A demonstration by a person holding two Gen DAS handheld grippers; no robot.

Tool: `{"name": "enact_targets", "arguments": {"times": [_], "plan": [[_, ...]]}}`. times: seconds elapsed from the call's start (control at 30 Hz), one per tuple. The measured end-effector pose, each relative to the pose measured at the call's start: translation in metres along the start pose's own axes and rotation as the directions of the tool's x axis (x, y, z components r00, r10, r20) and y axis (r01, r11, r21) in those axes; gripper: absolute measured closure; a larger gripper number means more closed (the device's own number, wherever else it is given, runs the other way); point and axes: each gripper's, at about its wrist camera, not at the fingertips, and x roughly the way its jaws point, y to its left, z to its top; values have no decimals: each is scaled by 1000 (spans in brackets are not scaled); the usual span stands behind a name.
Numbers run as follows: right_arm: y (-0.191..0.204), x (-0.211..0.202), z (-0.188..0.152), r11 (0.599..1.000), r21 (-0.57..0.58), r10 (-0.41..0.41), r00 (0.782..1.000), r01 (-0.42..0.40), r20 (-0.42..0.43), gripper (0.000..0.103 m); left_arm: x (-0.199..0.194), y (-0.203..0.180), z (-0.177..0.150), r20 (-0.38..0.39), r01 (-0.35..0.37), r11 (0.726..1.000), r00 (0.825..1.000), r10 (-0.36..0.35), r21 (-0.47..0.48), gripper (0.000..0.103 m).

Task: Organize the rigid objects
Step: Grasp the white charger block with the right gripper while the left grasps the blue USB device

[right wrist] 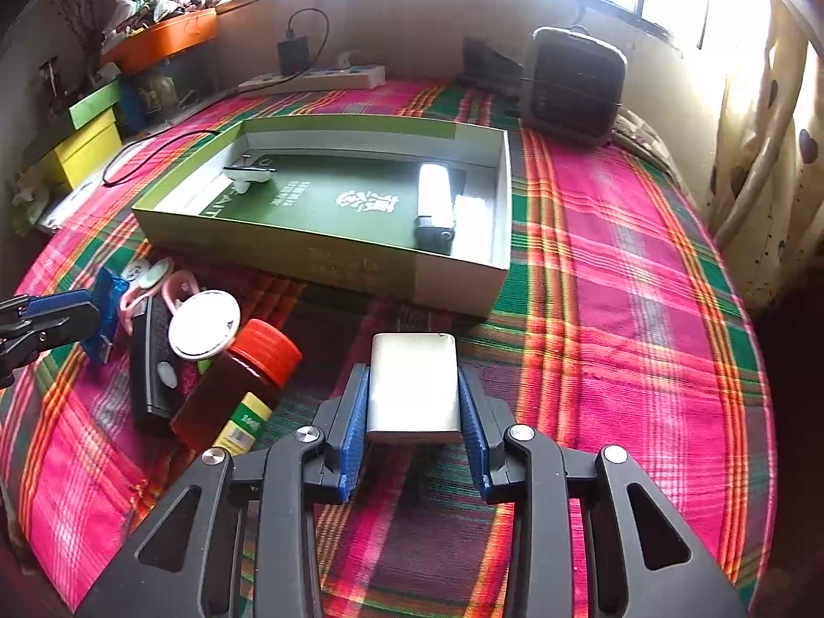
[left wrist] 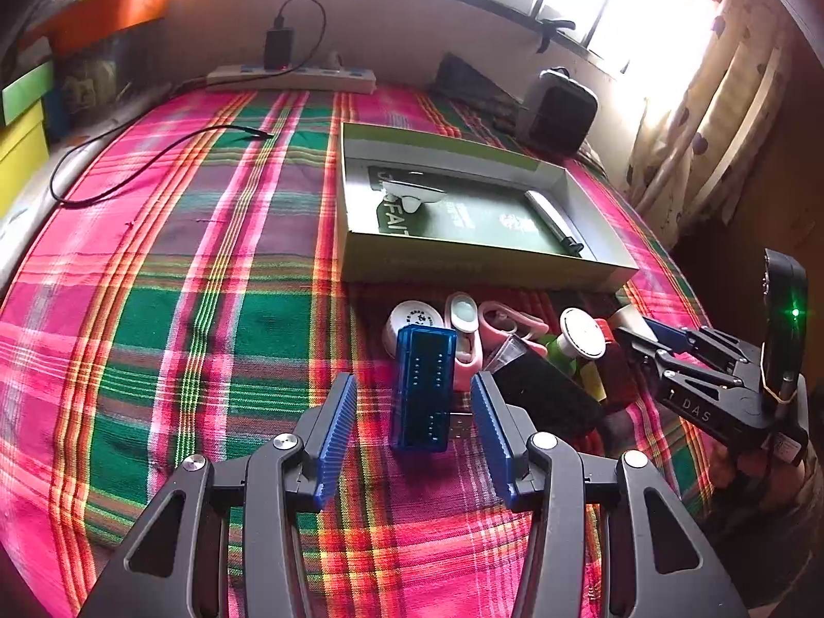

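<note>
Both wrist cameras look steeply down along their tools, close over the plaid-covered bed (left wrist: 206,268), facing its window edge; both share the open box (right wrist: 463,278) and the clutter before it.

Left gripper (left wrist: 414,432) and right gripper (right wrist: 414,427): black skeletal linkage arms with triangular cut-outs, round silver screws at the pivots, ribbed blue pads. At the left view's right edge, white "DAS" lettering and a green indicator light.

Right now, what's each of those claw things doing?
Left gripper: open around the blue USB adapter, not gripping.
Right gripper: shut on the silver metal box.
</note>
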Motion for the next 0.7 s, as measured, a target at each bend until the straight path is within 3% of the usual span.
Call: {"name": "enact_targets", "arguments": {"times": [0.57,0.7], "plan": [[-5,-1,-2,1000,15,3,1000,-3,1,68,13,-2,1,-22,-66,997,998,67,26,58],[-5,-1,-3,1000,16,2,1000,-2,1,68,13,-2,1,-24,-57,998,998,58,27,66]]}}
